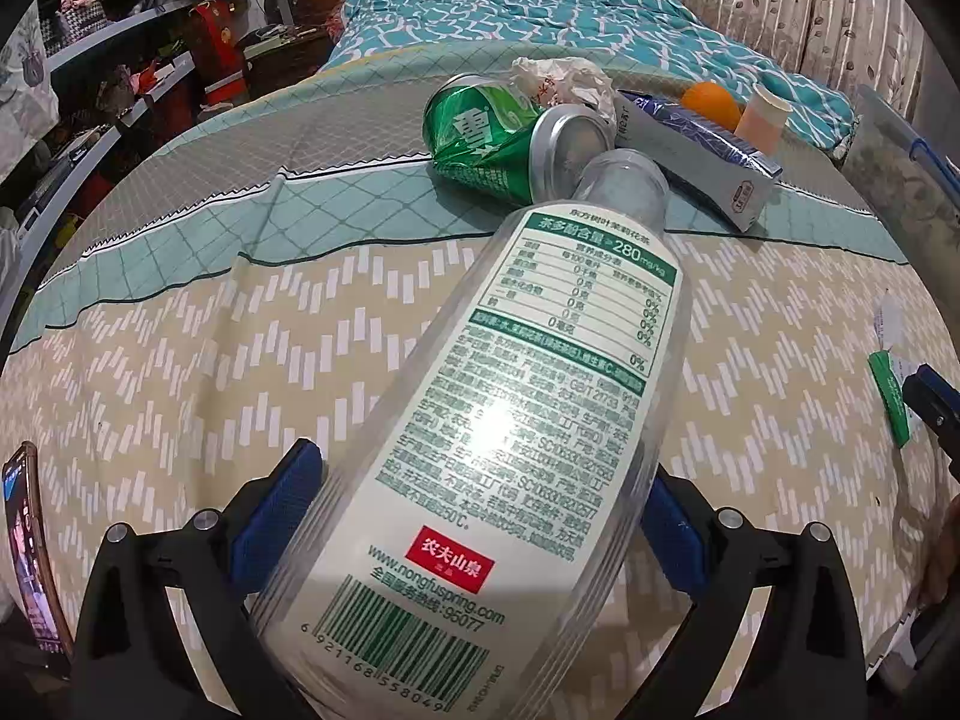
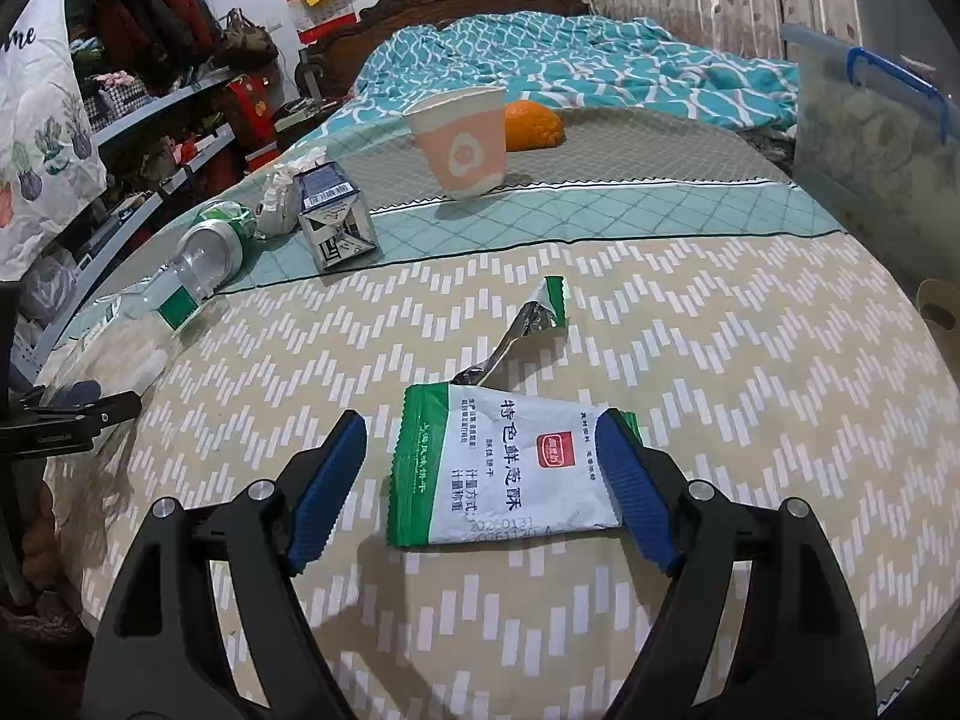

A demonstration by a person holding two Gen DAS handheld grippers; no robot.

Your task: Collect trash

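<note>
Left tongs (image 1: 480, 516): closed on the base end of the empty tea bottle (image 1: 510, 396), a blue pad pressed to each side; the neck points away toward the crushed green can (image 1: 498, 144).
Right tongs (image 2: 480, 486): spread wide around the snack wrapper (image 2: 510, 474), which lies flat on the bedspread (image 2: 750, 396); the right pad touches or overlaps the wrapper's edge, the left pad stands clear of it.
Places from the can: bottle mouth just beside its rim; crumpled tissue (image 1: 564, 81) touching behind; milk carton (image 1: 702, 150) just to the right; paper cup (image 1: 762, 117) and orange (image 1: 711, 102) beyond the carton; wrapper well apart, toward the near edge.
Bottle risk: smooth, thin, round plastic held near one end; I judge it may pivot or squirt out under a hard squeeze, or knock the can if swung.
Wrapper risk: flat foil on soft cloth; closing pads may slide over it or pinch the bedspread instead.
Torn strip (image 2: 528, 324): hangs off the wrapper's far edge; may tear free and be left behind.
Bin: not in view.
</note>
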